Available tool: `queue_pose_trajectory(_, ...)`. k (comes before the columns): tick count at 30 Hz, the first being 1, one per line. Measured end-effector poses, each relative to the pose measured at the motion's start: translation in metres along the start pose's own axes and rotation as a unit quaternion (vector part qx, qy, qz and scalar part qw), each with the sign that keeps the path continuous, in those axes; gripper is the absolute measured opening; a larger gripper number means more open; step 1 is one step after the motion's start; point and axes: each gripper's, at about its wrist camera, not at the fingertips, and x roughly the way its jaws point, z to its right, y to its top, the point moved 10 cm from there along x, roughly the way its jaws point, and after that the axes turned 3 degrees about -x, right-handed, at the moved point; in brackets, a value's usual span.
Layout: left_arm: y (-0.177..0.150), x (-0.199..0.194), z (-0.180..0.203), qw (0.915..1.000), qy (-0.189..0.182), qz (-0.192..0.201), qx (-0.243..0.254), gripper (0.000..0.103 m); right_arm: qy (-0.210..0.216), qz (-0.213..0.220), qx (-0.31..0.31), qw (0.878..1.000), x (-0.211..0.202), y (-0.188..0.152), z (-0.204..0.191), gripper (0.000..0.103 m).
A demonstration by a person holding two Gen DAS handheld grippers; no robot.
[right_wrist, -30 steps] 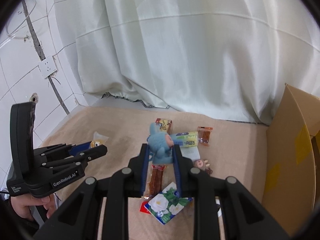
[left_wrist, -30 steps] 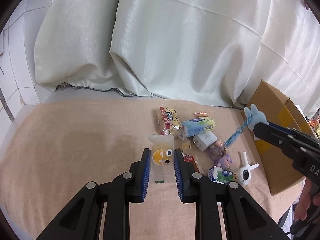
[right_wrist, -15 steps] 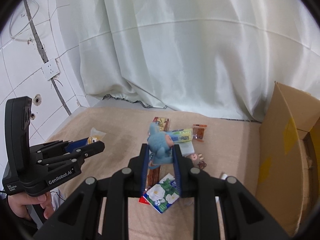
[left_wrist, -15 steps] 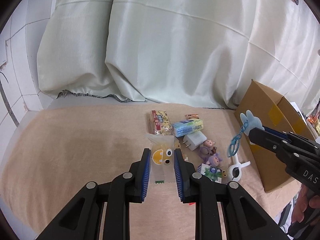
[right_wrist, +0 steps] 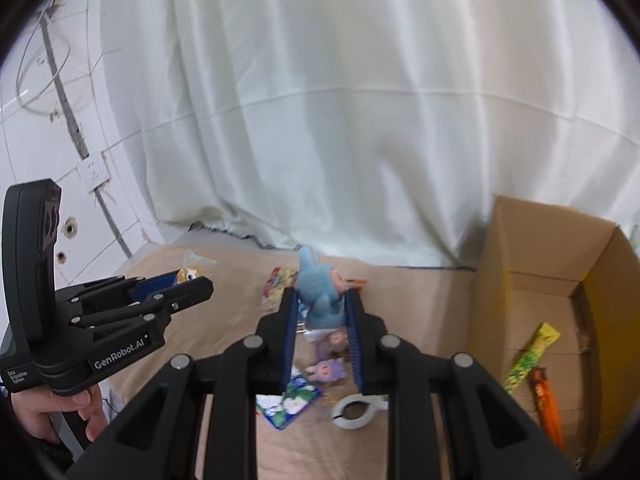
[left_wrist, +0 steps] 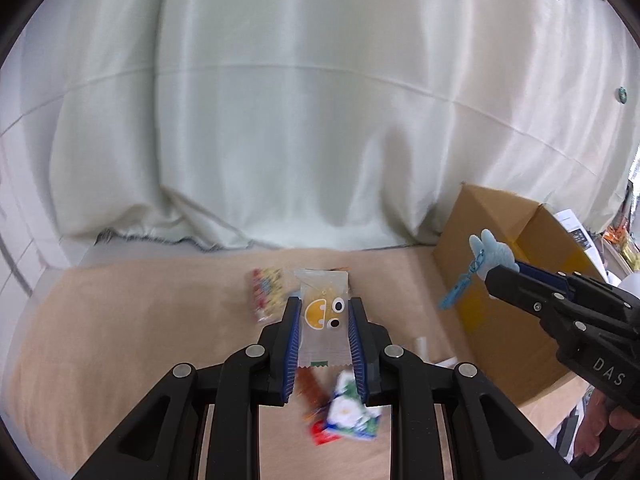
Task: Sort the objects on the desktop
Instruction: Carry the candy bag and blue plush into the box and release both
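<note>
My left gripper (left_wrist: 323,312) is shut on a clear snack packet (left_wrist: 322,320) printed with an orange cartoon face, held above the tan table (left_wrist: 140,320). My right gripper (right_wrist: 321,304) is shut on a light blue plush keychain (right_wrist: 322,296); in the left wrist view the plush keychain (left_wrist: 490,254) dangles its blue chain beside the open cardboard box (left_wrist: 500,272). In the right wrist view the left gripper (right_wrist: 192,284) stands at the left with the packet (right_wrist: 188,274) in it. The cardboard box (right_wrist: 540,264) holds a yellow-green snack stick (right_wrist: 528,356) and an orange packet (right_wrist: 546,408).
On the table lie a floral tissue pack (right_wrist: 288,398), small purple figurines (right_wrist: 330,360), a white clip (right_wrist: 354,410), a colourful snack bag (right_wrist: 276,284) and a red wrapper (left_wrist: 322,436). A pale curtain (right_wrist: 360,120) hangs behind. A tiled wall with a socket (right_wrist: 92,170) is at left.
Both grippers have risen and drawn back from the table with their items still held. The right one with the plush has come closer to the box; the box's inside now shows.
</note>
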Motion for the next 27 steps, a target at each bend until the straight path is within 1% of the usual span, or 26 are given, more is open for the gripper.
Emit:
queue_pose_trajectory(8,0.03,0.016,0.077,0.9989,-0.034,0.012,0.029,0.024,-0.053,0.026,0.028,0.998,-0.039,0.012,0.07,0.027)
queue_pose_trajectory(12,0.039,0.025,0.116,0.9975,-0.051,0.012,0.047,0.024,-0.082,0.034,0.045,0.995,-0.06,0.013,0.106,0.027)
queue_pose_trajectory(19,0.045,0.039,0.183,0.993,-0.089,0.005,0.077,0.024,-0.131,0.036,0.075,0.988,-0.088,0.005,0.162,0.027)
queue_pose_trajectory(27,0.043,0.05,0.248,0.9853,-0.129,-0.004,0.112,0.024,-0.169,0.027,0.102,0.98,-0.1,-0.014,0.199,0.027)
